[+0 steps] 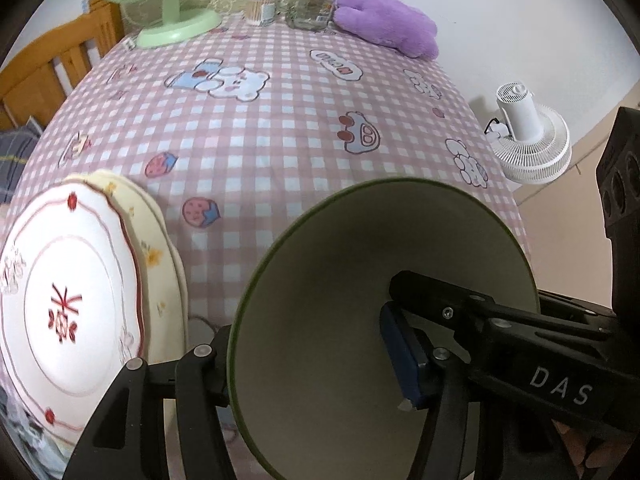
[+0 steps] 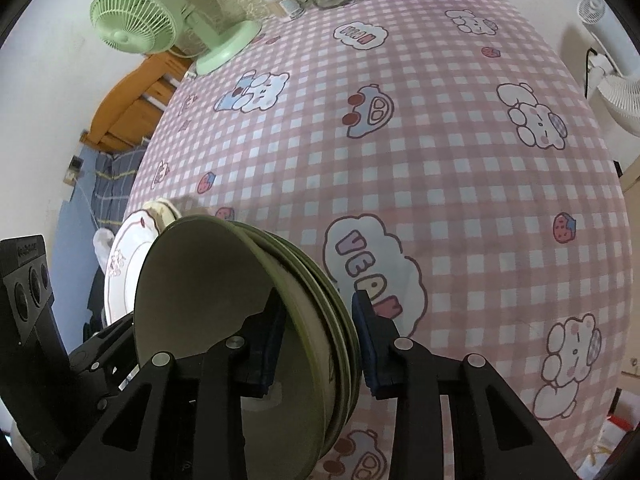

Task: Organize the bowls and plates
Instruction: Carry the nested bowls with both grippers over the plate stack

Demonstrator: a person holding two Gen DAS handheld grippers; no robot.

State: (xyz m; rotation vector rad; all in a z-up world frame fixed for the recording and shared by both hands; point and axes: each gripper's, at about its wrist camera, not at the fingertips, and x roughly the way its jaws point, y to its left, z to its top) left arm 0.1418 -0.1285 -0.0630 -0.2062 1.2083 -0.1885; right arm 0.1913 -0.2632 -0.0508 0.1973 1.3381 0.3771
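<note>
A stack of green-rimmed cream bowls [image 2: 224, 300] stands nested, the top bowl also filling the left wrist view [image 1: 360, 280]. My left gripper [image 1: 304, 364] is shut on the near rim of the top bowl, one blue pad inside it. My right gripper [image 2: 320, 344] straddles the rims of the stack with its blue pads a little apart from them on either side. A white plate with red trim [image 1: 68, 304] lies on a cream plate [image 1: 160, 248] at the table's left edge; the white plate also shows in the right wrist view [image 2: 124, 264].
The table has a pink checked cloth [image 1: 280, 140]. At its far end stand a green fan [image 1: 168, 20], a glass jar [image 1: 312, 0], a cotton-swab tub [image 1: 260, 6] and a purple plush [image 1: 388, 24]. A white fan [image 1: 528, 136] stands off the right edge. A wooden bed frame [image 1: 48, 68] is far left.
</note>
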